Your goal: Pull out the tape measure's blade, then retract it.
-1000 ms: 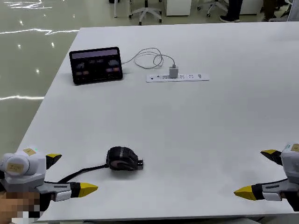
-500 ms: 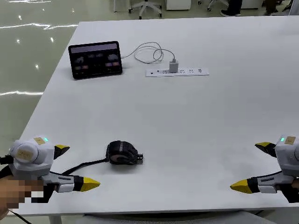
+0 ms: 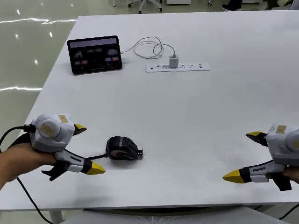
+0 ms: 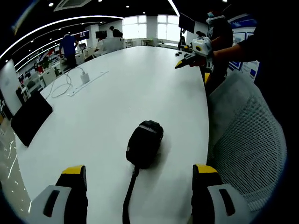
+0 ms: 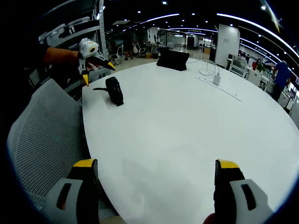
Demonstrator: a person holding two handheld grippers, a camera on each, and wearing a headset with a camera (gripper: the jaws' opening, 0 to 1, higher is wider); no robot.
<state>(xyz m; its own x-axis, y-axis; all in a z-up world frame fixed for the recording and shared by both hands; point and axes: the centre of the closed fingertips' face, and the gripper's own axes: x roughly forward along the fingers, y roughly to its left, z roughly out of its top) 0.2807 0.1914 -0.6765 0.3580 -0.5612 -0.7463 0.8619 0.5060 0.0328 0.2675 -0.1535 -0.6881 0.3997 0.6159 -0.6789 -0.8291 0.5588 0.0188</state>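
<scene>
Both tongs gape released, the left tongs point(image 3: 88, 148) lined up just short of the black tape measure point(image 3: 122, 148) lying by the table's point(image 3: 187, 116) near edge, apparently to clamp it, while the right tongs point(image 3: 241, 155) hover well apart toward the near right corner, free for the pull.

We count one tape measure point(image 3: 122, 148), two grippers, namely the left gripper point(image 3: 89, 148) and the right gripper point(image 3: 241, 155), one tablet point(image 3: 95, 54), one power strip point(image 3: 177, 67), one charger point(image 3: 174, 61), one mesh chair point(image 4: 252, 140) and one white table point(image 3: 187, 107).
</scene>
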